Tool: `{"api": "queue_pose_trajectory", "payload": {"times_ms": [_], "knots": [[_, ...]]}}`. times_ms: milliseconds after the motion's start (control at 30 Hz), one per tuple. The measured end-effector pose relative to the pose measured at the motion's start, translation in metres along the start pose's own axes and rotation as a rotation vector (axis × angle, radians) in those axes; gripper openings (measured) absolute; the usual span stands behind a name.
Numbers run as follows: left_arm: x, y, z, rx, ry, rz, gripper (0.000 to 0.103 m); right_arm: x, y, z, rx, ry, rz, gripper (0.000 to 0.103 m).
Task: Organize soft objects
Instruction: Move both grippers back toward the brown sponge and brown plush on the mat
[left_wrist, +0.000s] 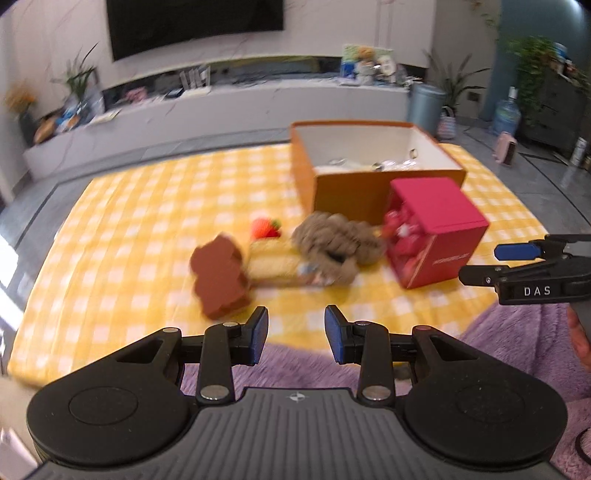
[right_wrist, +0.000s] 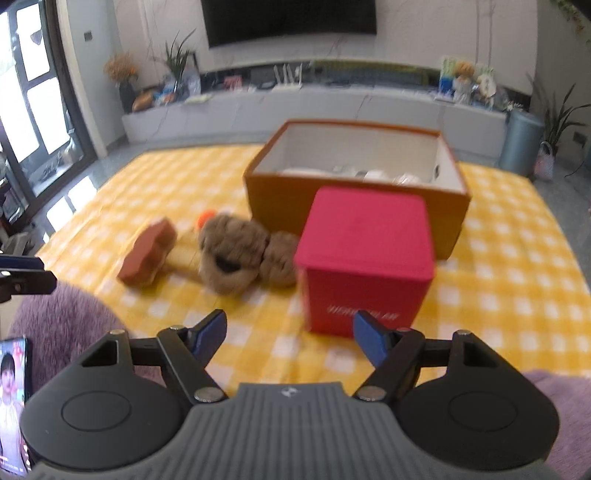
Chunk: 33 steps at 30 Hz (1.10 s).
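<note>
Nearest me, I am holding the left gripper (left_wrist: 296, 334) and the right gripper (right_wrist: 290, 334) spread apart and pinching nothing. Beyond them, on the yellow checked cloth (left_wrist: 129, 206), the brown bear toy (left_wrist: 219, 275), the cake toy (left_wrist: 275, 264) and the woolly plush (right_wrist: 236, 254) are crowding together beside the red box (right_wrist: 365, 258). Farther off the orange box (right_wrist: 354, 177) is standing open. I am risking snagging two toys at once, since they are touching.
</note>
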<state>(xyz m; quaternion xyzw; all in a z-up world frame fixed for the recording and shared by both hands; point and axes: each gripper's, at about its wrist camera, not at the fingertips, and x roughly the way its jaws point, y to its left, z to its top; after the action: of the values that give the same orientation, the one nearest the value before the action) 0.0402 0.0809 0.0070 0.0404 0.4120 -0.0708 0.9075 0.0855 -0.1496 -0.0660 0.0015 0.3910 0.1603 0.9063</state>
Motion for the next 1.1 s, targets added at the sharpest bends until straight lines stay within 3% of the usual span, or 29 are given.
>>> {"api": "queue_pose_trajectory", "payload": {"times_ms": [200,533,1100], "knots": [[0.001,0.023,-0.012,-0.062,0.040,0.030,0.042,0.015,0.018,-0.003,-0.033,0.040,0.019,0.075],[0.020,0.044,-0.010,-0.060,0.066,0.061,0.042,0.041,0.046,0.012,-0.102,0.076,0.049,0.075],[0.063,0.071,0.002,-0.094,0.119,0.051,0.042,0.119,0.079,0.065,-0.250,0.137,0.015,0.078]]}}
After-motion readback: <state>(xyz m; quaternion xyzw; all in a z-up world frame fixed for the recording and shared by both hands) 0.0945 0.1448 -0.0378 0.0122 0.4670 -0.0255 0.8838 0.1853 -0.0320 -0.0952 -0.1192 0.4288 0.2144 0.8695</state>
